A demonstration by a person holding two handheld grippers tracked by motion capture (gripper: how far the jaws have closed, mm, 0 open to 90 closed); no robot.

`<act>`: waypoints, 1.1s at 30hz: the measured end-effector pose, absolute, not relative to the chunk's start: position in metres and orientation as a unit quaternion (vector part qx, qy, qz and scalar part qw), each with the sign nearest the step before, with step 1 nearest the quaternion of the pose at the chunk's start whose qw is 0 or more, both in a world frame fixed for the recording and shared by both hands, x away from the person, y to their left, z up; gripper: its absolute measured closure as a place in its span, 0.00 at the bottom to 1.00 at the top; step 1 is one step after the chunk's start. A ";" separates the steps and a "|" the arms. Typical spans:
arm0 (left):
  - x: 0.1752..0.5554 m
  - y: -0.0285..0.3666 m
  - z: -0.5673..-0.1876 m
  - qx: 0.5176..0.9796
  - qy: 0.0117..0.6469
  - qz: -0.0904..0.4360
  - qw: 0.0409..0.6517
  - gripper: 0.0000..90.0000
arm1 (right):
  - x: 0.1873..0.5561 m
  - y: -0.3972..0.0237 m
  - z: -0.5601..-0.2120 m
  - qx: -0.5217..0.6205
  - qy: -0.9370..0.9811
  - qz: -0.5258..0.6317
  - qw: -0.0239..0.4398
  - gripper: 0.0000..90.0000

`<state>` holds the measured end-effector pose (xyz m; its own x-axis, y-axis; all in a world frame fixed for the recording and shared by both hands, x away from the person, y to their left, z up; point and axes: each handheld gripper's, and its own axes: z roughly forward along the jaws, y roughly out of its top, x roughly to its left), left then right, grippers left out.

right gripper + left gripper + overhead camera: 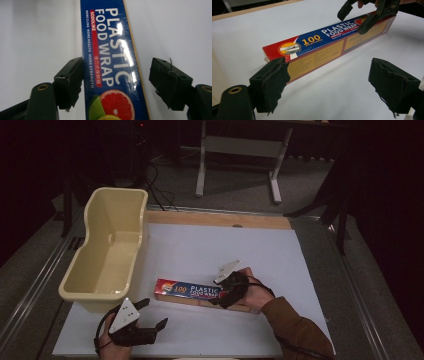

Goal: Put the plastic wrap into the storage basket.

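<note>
Dim, dark-edged high view; glare streaks the plastic wrap box (112, 50) close up.

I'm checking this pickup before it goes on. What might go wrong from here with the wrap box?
1. The right tool straddles the plastic food wrap box near one end, jaws open. Lifted from there, the long box may tip or swing.
2. In the right gripper view one jaw is beside the box edge and the other stands off, so closing may push it sideways.
3. The left tool is open and apart from the box, so the far end has no support.
</note>
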<state>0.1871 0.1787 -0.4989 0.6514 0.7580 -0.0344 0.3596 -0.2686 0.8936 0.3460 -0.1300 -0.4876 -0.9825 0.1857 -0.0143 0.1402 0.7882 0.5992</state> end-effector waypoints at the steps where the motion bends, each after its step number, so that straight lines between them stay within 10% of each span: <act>1: 0.187 0.179 -0.499 0.769 0.363 0.206 0.483 0.17 | 0.346 -0.129 -0.488 0.083 0.946 0.311 0.036 0.32; 33: 0.187 0.179 -0.499 0.770 0.363 0.204 0.483 0.17 | 0.352 -0.102 -0.478 0.050 0.978 0.204 0.016 0.38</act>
